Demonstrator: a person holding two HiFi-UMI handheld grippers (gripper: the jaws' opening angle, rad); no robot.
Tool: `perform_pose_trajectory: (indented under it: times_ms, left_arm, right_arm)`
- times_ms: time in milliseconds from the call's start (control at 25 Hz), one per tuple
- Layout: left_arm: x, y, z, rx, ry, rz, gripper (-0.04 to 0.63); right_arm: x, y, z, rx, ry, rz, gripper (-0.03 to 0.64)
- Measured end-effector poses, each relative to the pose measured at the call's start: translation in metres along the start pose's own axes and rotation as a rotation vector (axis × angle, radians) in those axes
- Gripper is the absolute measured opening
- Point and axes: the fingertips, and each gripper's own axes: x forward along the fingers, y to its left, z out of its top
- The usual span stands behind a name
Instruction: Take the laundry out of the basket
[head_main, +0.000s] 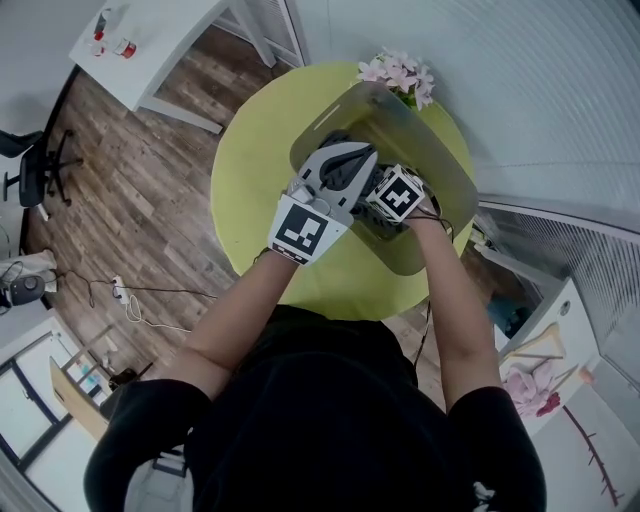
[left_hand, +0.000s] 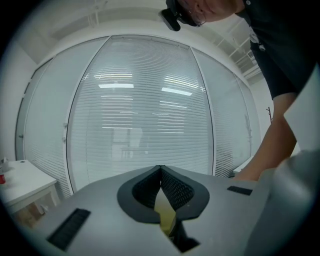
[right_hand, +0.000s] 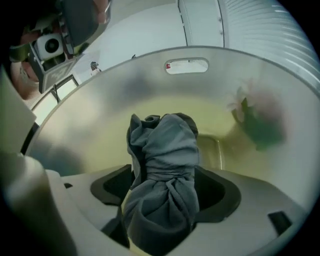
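A translucent laundry basket stands on a round yellow-green table. Inside it, a bunched grey cloth rises upright between the jaws of my right gripper, which points steeply down into the basket. Those jaws stand wide apart, one on each side of the cloth, and do not squeeze it. In the head view only the right gripper's marker cube shows. My left gripper is held level above the basket's near left rim. It is shut, tips together, with nothing between them.
Pink flowers stand on the table just beyond the basket, and show blurred through its wall. A white side table, an office chair and floor cables lie to the left. Curved blinds close off the right.
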Motion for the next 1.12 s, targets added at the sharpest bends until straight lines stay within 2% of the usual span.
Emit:
perform_pose_trajectory:
  times_ms: [320,560,840,960,1120]
  left_arm:
    - [0.019,0.013,-0.016,0.021,0.035,0.005,0.009]
    - [0.024,0.018,-0.017,0.022,0.024,0.009,0.011]
    - [0.02,0.023,-0.017,0.027,0.024,0.025,0.011]
    - [0.019,0.028,-0.016,0.01,-0.003,0.042,0.011]
    - [0.012,0.03,-0.015,0.021,0.008,0.057,0.011]
  right_arm:
    - [0.039,-0.015,-0.017,-0.021,0.081,-0.013,0.443]
    - [0.063,-0.015,-0.024,-0.012,0.098,0.005,0.456]
    - [0.085,-0.008,-0.033,-0.056,0.139,0.018,0.453]
    - [0.083,-0.011,-0.033,-0.063,0.148,0.001,0.451]
    - [0.074,-0.011,-0.03,-0.06,0.159,-0.03,0.39]
